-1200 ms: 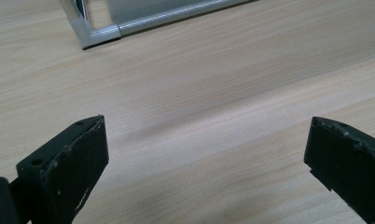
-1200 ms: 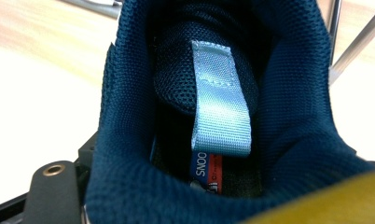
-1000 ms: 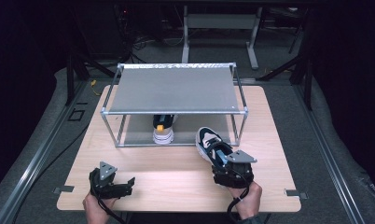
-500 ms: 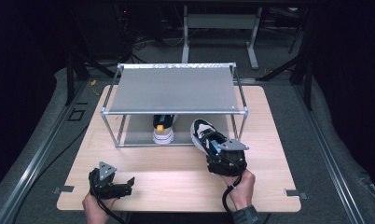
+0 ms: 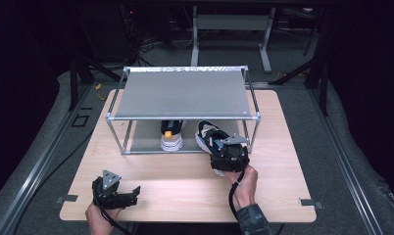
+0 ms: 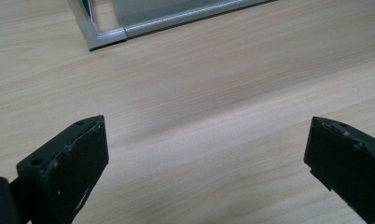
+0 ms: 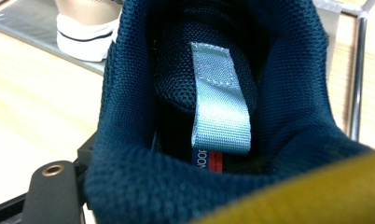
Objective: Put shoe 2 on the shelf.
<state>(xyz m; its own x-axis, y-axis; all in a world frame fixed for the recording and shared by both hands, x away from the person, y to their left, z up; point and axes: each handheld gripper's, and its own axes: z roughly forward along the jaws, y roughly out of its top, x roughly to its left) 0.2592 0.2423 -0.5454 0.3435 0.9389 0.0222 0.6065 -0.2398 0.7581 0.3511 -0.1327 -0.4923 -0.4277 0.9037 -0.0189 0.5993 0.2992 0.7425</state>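
Note:
A dark navy sneaker [image 5: 206, 136] with a white sole is tilted at the front right of the metal rack [image 5: 183, 117], its toe under the shelf's edge. My right gripper [image 5: 226, 152] is shut on its heel. In the right gripper view the navy mesh collar [image 7: 129, 116] and a light-blue pull tab [image 7: 219, 107] are close up. A second sneaker [image 5: 171, 138] with a white heel [image 7: 83, 35] stands on the rack's lower level, to the left. Near the table's front left, my left gripper [image 5: 121, 195] is open over bare wood, nothing between its jaws [image 6: 206, 140].
The rack's grey top shelf [image 5: 180, 93] covers the lower level. Its right front post [image 7: 356, 79] stands just beside the held sneaker. A front corner of the rack [image 6: 104, 35] lies ahead of the left gripper. The wooden table [image 5: 185, 191] has bare room along its front.
My right gripper has carried the navy sneaker away from the person and to the left, up to the rack's lower opening. The left gripper has stayed put.

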